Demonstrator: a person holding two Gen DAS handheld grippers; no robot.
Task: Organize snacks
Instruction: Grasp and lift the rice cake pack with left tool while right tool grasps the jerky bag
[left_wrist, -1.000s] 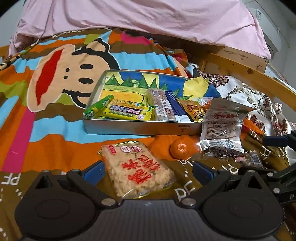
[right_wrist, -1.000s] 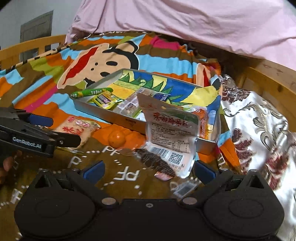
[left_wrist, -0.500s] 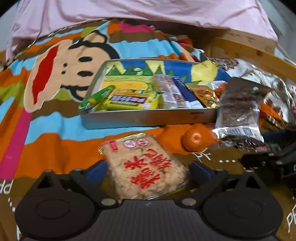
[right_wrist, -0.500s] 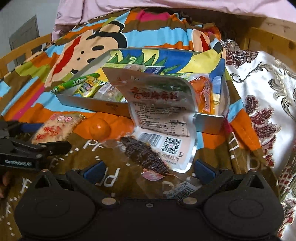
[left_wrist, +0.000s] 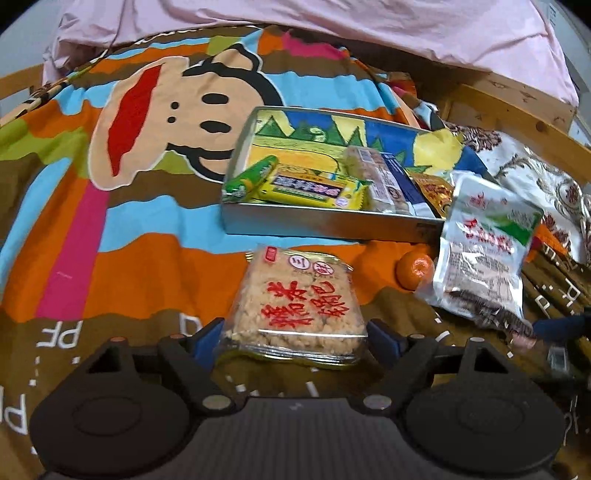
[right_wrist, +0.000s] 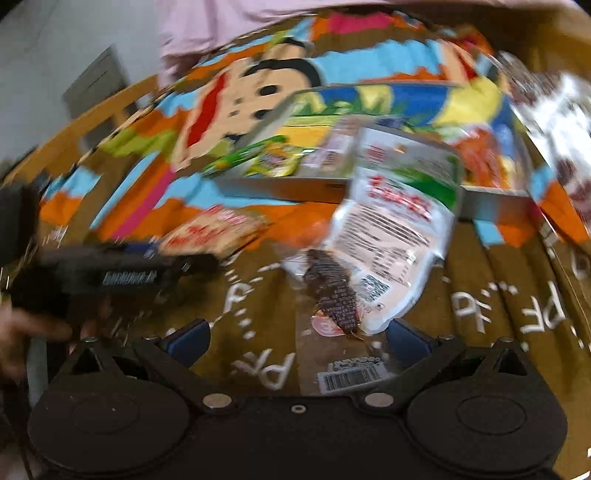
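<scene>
Left wrist view has the left gripper down on the blanket, jaws spread wide on either side of the rice cake, a flat clear pack with red print. Looks like the blue pads are just beside its edges, maybe touching, but not squeezing yet as far as I can tell. So the step in hand is grabbing that rice cake to put it in the tin.

That tin sits just behind the pack and already has stuff in it: a green roll poking over the left corner, a yellow pack, a couple more wrappers to the right. An orange sits on the blanket by the tin's front wall, next to a silver pouch leaning on the tin's right corner.

Right wrist view is pretty blurry, but the right gripper has its jaws open too, with the low end of the pouch between them and nothing pinched. A little barcode wrapper lies closer in.

Next move, I'd say: close the left jaws on the pack's sides gently, it's crumbly stuff in thin film, then lift over the front wall and drop it in the open middle. The pouch and orange are left after that.
</scene>
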